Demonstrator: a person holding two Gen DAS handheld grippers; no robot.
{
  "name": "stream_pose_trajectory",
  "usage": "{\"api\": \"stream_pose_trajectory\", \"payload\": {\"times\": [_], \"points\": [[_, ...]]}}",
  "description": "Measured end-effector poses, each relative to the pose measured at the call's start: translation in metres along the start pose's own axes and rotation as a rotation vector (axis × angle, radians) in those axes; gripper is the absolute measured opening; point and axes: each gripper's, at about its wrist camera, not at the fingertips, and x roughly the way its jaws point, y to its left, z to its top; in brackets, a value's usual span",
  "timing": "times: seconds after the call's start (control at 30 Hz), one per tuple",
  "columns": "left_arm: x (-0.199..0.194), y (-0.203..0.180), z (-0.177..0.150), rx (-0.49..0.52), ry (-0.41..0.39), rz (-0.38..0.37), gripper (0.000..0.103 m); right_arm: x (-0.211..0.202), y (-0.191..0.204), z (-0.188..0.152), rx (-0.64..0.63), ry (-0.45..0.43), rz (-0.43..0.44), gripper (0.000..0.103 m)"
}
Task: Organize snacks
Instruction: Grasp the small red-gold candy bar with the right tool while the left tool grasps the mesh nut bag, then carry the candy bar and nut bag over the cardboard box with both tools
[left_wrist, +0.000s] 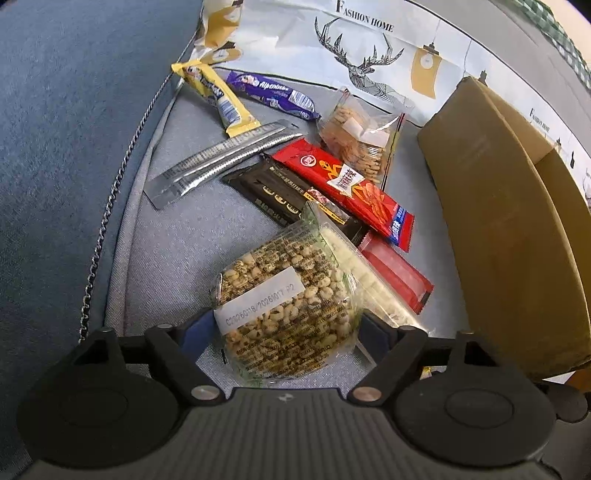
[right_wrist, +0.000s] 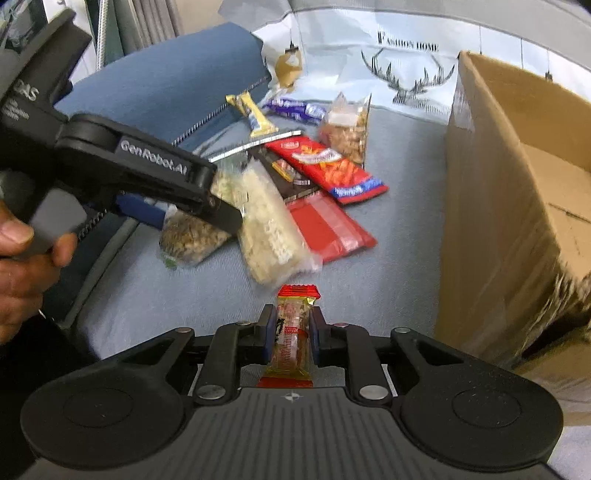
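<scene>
Snack packets lie in a pile on a grey sofa seat (left_wrist: 177, 258). My left gripper (left_wrist: 284, 328) is shut on a clear bag of seasoned puffed snacks (left_wrist: 284, 306), with its blue pads against the bag's two sides. It also shows in the right wrist view (right_wrist: 192, 236). My right gripper (right_wrist: 291, 332) is shut on a small red and gold wrapped snack (right_wrist: 291, 332) and holds it above the seat. A brown cardboard box (right_wrist: 517, 192) stands open at the right; in the left wrist view the box (left_wrist: 498, 229) is to the right of the pile.
The pile holds a red packet (left_wrist: 351, 188), a black packet (left_wrist: 284, 192), a silver stick packet (left_wrist: 221, 162), yellow (left_wrist: 218, 96) and purple (left_wrist: 273, 94) bars and a clear bag of crackers (left_wrist: 358, 136). A deer-print cushion (left_wrist: 369, 51) stands behind. A blue cushion (left_wrist: 74, 147) lies left.
</scene>
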Motion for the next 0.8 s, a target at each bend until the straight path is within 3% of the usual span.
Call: {"api": "stream_pose_trajectory", "payload": {"times": [0.27,0.43,0.53,0.8], "points": [[-0.020,0.007,-0.003,-0.045,-0.042,-0.028,0.085,-0.004,-0.002,-0.003,-0.004,-0.004,0.013,0.020],[-0.020,0.018,-0.010,-0.127,0.076,-0.102,0.085,0.003,-0.004,-0.005,-0.018,0.024,0.020,0.020],[-0.015,0.018,-0.011,-0.143,0.114,-0.094,0.085,0.004,-0.002,-0.004,-0.027,0.026,0.019,0.020],[0.001,-0.006,-0.012,-0.057,0.179,-0.024,0.087,0.006,-0.002,-0.003,-0.020,0.029,0.020,0.021]]}}
